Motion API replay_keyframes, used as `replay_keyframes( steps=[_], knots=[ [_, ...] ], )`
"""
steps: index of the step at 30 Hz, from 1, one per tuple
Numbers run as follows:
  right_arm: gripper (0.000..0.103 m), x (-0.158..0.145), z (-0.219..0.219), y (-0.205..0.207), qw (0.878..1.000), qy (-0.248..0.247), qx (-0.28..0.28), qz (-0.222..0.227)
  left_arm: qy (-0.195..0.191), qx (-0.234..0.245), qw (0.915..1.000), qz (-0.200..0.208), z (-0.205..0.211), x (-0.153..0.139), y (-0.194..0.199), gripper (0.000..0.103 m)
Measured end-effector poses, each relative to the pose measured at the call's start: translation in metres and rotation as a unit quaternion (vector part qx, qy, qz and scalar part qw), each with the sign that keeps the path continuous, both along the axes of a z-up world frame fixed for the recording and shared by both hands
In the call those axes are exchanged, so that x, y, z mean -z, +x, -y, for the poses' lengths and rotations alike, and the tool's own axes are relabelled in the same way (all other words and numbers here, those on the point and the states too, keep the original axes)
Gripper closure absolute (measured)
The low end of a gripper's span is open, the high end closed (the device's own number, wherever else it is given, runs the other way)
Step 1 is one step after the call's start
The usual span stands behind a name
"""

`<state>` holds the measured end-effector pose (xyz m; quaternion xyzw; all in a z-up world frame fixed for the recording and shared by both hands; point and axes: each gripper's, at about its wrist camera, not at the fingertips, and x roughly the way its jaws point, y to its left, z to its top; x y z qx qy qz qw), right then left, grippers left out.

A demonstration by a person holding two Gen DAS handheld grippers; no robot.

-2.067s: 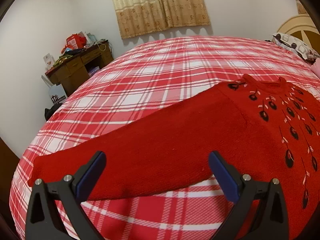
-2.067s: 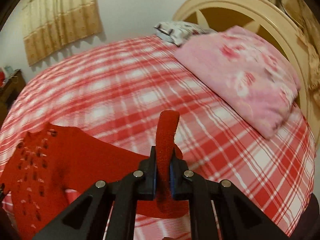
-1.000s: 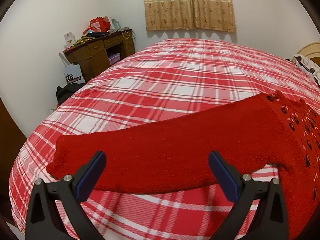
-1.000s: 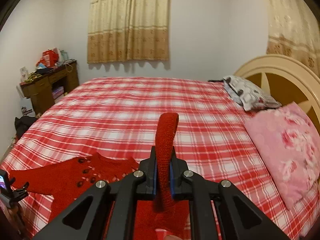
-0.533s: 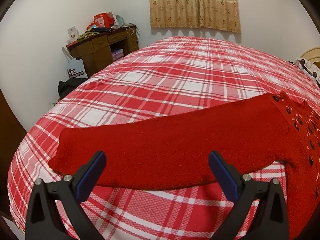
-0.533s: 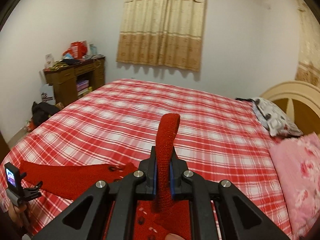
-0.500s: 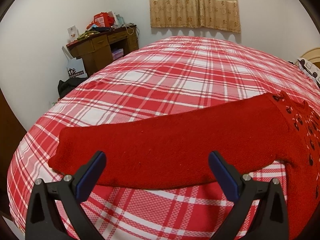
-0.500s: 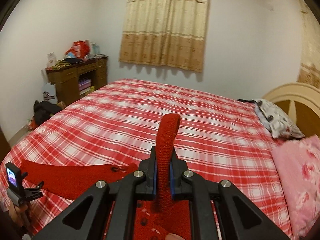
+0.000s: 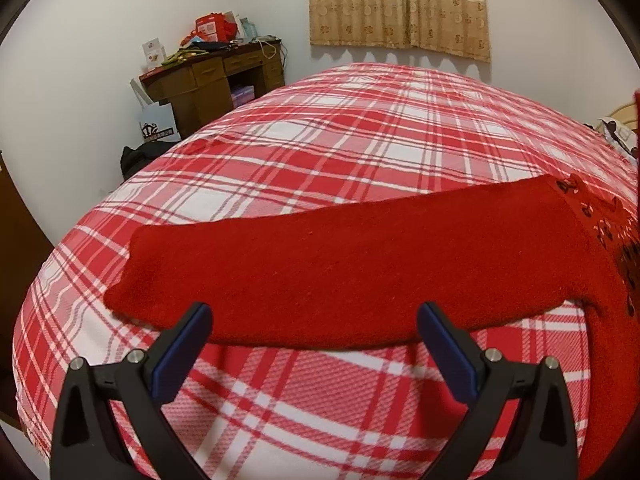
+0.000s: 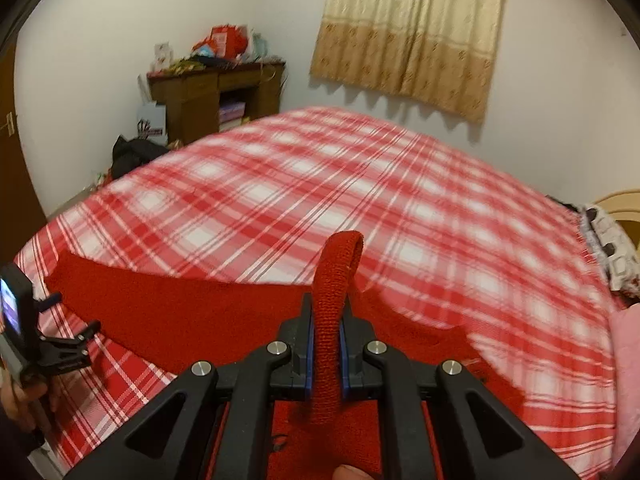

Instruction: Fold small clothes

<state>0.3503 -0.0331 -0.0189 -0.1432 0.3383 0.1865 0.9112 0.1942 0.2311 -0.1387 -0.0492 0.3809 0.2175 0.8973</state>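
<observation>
Left wrist view: your left gripper [image 9: 312, 330] is hovering with its jaws spread wide, gripping nothing, its blue-padded fingers [image 9: 182, 354] sitting at the near edge of the red sweater [image 9: 340, 264]. One sleeve of the sweater is lying flat and stretched out across the plaid bedspread [image 9: 360, 144], its cuff pointing toward the left side of the bed. The patterned chest of the sweater is showing at the right edge of this view.

Right wrist view: your right gripper [image 10: 326, 344] is clamping its jaws tight on a fold of the sweater [image 10: 192, 316], and a loop of red knit is standing up between the fingers [image 10: 360, 346]. The rest of the sweater is spreading below and to the left of the gripper over the bedspread [image 10: 340, 184]. Your left gripper [image 10: 60, 354] is appearing at the left edge, just beside the flat sleeve.

Background: a wooden desk [image 9: 212, 80] piled with clutter is standing against the far wall, a beige curtain [image 9: 400, 4] is hanging behind the bed, and a patterned pillow [image 10: 612, 248] is lying near the headboard.
</observation>
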Motion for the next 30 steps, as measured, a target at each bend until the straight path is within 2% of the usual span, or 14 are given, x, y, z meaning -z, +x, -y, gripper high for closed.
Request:
replay_keyframes(
  steps=[5,9,13,22,24,25,27,30],
  knots=[
    [0.094,0.058,-0.028,0.008,0.998,0.012,-0.008,-0.054,0.009,-0.007,0.9999,-0.004,-0.004,0.001,-0.007,0.000],
    [0.094,0.090,-0.039,0.013,0.997,0.022,-0.007,-0.078,0.010,-0.014,0.9998,-0.011,-0.009,0.005,-0.011,0.000],
    [0.094,0.108,-0.047,0.014,0.996,0.028,-0.003,-0.089,0.011,-0.017,0.9996,-0.018,-0.009,0.010,-0.011,0.000],
    [0.094,0.124,-0.058,0.010,0.994,0.033,0.001,-0.100,0.020,-0.017,0.9993,-0.027,-0.004,0.015,-0.010,0.000],
    [0.089,0.131,-0.060,0.012,0.992,0.034,-0.009,-0.123,0.021,-0.016,0.9993,-0.025,-0.004,0.014,-0.011,0.000],
    [0.077,0.135,-0.059,0.012,0.990,0.035,-0.016,-0.137,0.020,-0.016,0.9994,-0.024,-0.004,0.014,-0.011,0.000],
    [0.062,0.136,-0.058,0.004,0.987,0.047,-0.047,-0.149,0.017,-0.017,0.9995,-0.022,-0.005,0.012,-0.013,0.000],
    [0.060,0.124,-0.039,-0.010,0.986,0.068,-0.061,-0.136,0.018,-0.026,0.9995,-0.007,-0.012,0.004,-0.021,0.000]
  ],
)
